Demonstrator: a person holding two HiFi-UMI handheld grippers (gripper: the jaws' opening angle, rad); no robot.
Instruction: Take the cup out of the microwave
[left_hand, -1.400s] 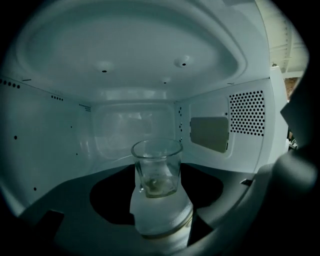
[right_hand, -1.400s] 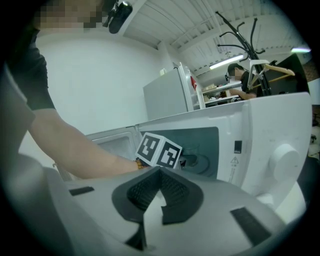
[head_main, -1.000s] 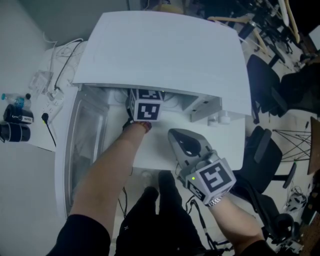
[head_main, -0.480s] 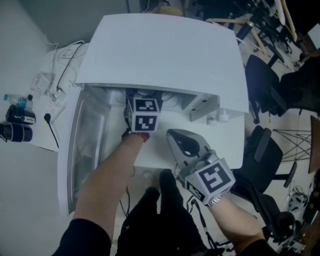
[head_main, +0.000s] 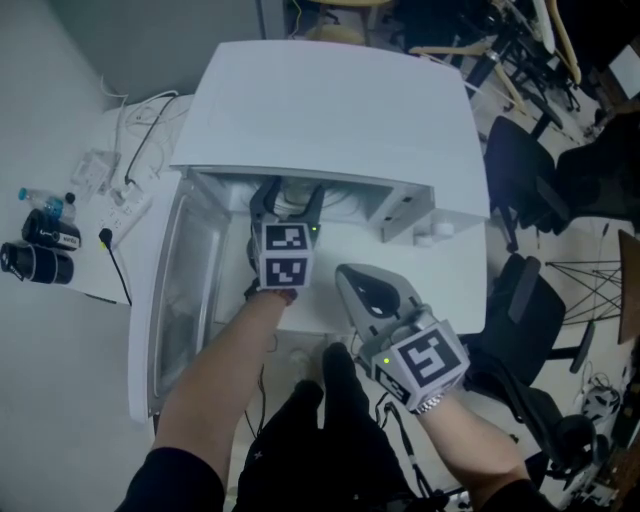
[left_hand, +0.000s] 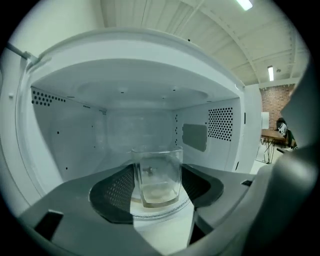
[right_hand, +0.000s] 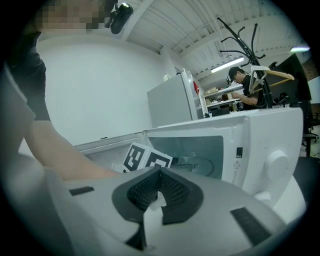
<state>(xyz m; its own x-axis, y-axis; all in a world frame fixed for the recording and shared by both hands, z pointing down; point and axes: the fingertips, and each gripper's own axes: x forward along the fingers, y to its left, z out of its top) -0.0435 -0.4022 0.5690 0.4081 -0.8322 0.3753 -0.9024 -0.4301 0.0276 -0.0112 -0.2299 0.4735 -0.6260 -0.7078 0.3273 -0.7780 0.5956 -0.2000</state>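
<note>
A clear glass cup (left_hand: 156, 175) stands between the dark pads (left_hand: 114, 192) of my left gripper (left_hand: 157, 189), at the mouth of the white microwave (head_main: 330, 110). The jaws have just been closing and now press on the cup's sides. In the head view the left gripper (head_main: 290, 196) sits just under the microwave's front edge, and the cup (head_main: 291, 204) shows between its fingers. The microwave door (head_main: 185, 290) hangs open at the left. My right gripper (head_main: 346, 270) is shut and holds nothing, in front of the microwave to the right of the left arm. Its jaws (right_hand: 159, 194) point at the control panel side.
Cables and a power strip (head_main: 120, 205) lie left of the microwave, with bottles (head_main: 45, 235) further left. Office chairs (head_main: 530, 170) stand at the right. In the right gripper view a refrigerator (right_hand: 170, 102) and a person (right_hand: 245, 87) are in the background.
My left gripper has drawn back toward me out of the microwave cavity with the cup between its jaws. The right gripper has hardly moved.
</note>
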